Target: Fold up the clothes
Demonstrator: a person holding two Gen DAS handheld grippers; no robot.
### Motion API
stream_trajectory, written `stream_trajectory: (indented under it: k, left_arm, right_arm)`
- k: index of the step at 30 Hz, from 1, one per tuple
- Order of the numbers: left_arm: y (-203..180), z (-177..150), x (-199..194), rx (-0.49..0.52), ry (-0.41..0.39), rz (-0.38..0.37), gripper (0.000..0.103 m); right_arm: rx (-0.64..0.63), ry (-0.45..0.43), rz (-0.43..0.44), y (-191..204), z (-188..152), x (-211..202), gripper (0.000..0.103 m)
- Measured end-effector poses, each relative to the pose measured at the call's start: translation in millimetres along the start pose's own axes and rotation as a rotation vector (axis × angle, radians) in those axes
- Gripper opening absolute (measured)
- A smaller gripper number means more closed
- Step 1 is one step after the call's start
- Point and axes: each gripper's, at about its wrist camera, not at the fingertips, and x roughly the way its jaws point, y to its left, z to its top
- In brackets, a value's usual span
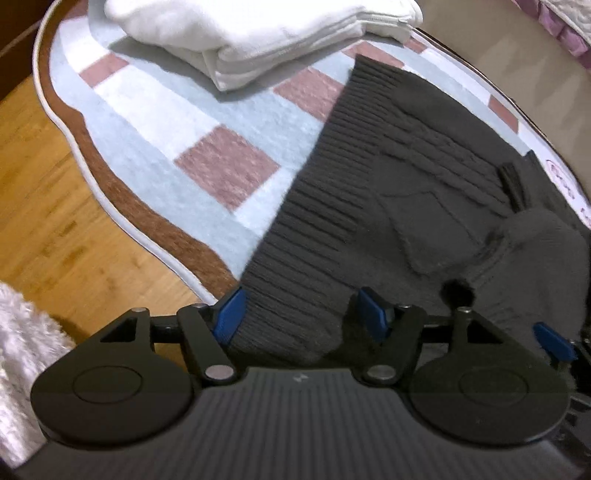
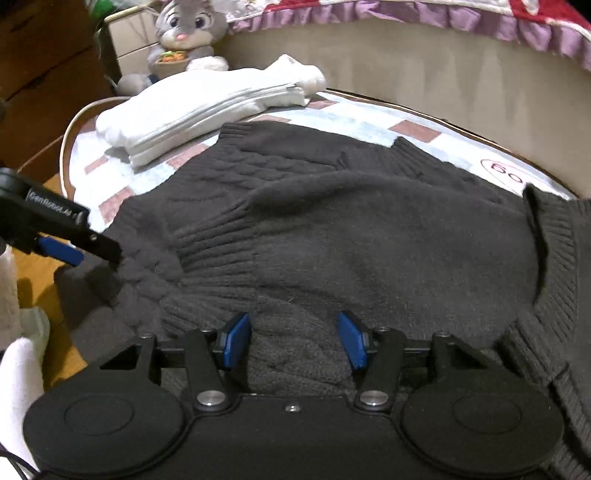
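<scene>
**Dark sweater spread on the checked rug, both claws down at its near edge**

A dark grey cable-knit sweater (image 2: 332,229) is seen lying flat on a checked rug (image 1: 155,122) on the wooden floor (image 1: 55,229). The left claw (image 1: 303,314) is held spread over the sweater's ribbed hem, with knit lying between the blue pads (image 1: 231,312); no squeeze on the cloth can be made out. The right claw (image 2: 293,341) is likewise held apart, a bunched fold of the sweater sitting between its pads, and whether those pads actually press the fabric cannot be told from this angle. In the right wrist view the left claw is seen to the left of the right claw, at the sweater's edge. A folded white garment (image 2: 199,107) is laid beyond both claws, just past the sweater. Further beyond, a plush rabbit (image 2: 184,33) is propped beside the bed (image 2: 424,70).
</scene>
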Motion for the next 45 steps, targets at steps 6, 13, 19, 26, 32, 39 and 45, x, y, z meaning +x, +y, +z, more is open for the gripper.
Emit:
stream_trajectory:
  k: [6, 13, 19, 26, 32, 39, 45]
  left_arm:
    - [3, 0, 5, -0.038, 0.006, 0.051, 0.07]
    - [-8, -1, 16, 0.009, 0.046, 0.096, 0.09]
    - [-2, 1, 13, -0.049, 0.021, 0.075, 0.088]
    - [-31, -8, -8, 0.136, -0.1, 0.081, 0.013]
    - [-55, -13, -43, 0.231, -0.282, -0.019, 0.009]
    - [-110, 0, -107, 0.3, -0.423, -0.264, 0.008]
    - [-201, -13, -151, 0.414, -0.466, -0.574, 0.007]
  right_arm:
    - [0.09, -0.037, 0.082, -6, 6, -10, 0.06]
    - [0.06, -0.052, 0.061, 3, 8, -12, 0.076]
    - [0.094, -0.061, 0.031, -2, 10, -13, 0.076]
    - [0.14, -0.058, -0.001, -12, 10, -12, 0.076]
    - [0.29, -0.097, 0.043, -38, 15, -29, 0.076]
    - [0.55, -0.236, 0.151, -132, 37, -133, 0.076]
    - [0.835, -0.194, 0.299, -246, -10, -177, 0.078]
